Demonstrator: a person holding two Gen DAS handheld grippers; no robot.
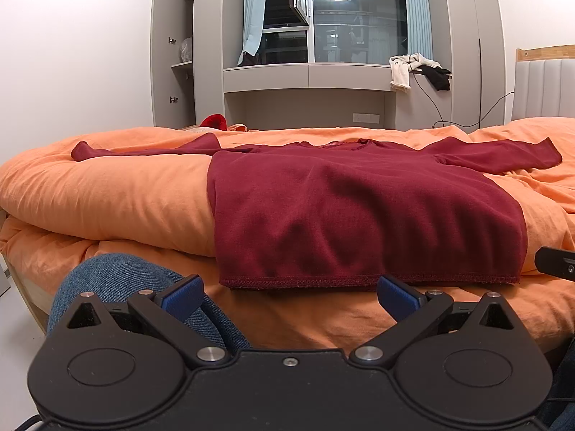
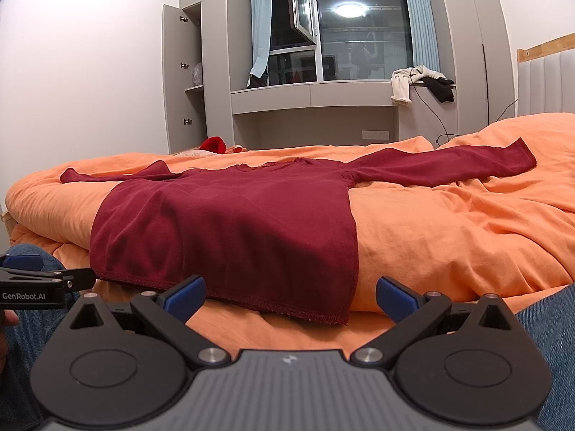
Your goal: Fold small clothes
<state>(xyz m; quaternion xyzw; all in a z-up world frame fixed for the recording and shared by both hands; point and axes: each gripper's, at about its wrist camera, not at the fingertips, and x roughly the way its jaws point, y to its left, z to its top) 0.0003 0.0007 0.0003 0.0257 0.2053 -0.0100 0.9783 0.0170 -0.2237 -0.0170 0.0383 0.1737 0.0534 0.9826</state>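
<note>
A dark red long-sleeved top lies flat on the orange duvet, hem toward me, both sleeves spread out to the sides. My left gripper hangs just short of the hem, jaws wide open with nothing between the blue pads. Facing the hem's right corner, my right gripper is open and empty too. The left gripper's side shows at the left edge of the right wrist view. The right gripper's tip pokes in at the right edge of the left wrist view.
A person's denim-clad knees flank the grippers at the bed's edge. Behind the bed stand grey cupboards, a window ledge with white and black clothes, and a red item. A padded headboard is at the right.
</note>
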